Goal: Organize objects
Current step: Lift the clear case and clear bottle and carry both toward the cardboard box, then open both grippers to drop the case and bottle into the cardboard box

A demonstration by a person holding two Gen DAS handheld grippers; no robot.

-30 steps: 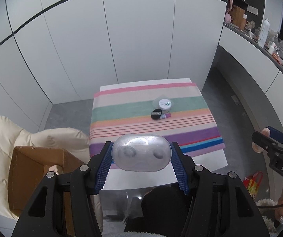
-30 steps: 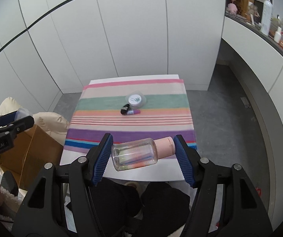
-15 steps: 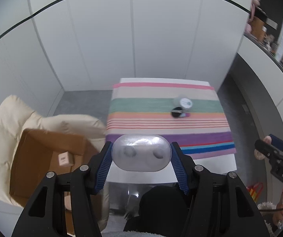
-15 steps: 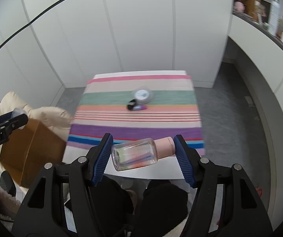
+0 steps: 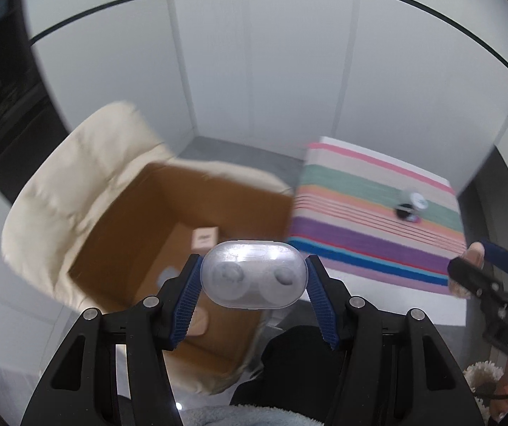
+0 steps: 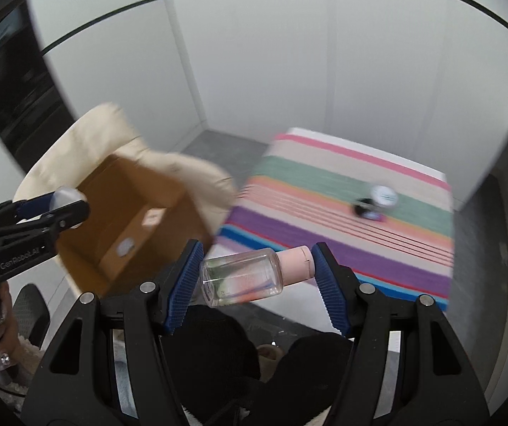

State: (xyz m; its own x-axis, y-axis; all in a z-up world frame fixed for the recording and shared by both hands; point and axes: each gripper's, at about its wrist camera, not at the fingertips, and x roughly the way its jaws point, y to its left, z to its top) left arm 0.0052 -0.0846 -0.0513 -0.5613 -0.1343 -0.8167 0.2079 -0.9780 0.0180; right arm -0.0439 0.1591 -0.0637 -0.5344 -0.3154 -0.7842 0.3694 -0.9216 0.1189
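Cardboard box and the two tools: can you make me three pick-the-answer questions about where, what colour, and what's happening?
1. Where is the cardboard box?
A. on the cream chair
B. on the striped cloth
C. on a shelf

2. What colour is the bottle cap?
A. green
B. pink
C. black

3. What is the left tool doing?
A. hanging open and empty
B. pressing the cloth
C. gripping a clear oval case

Answers: 1 A, cream cushion wraps around the box. 2 B, pink cap touches the right tool pad. 3 C, both blue pads press the case.
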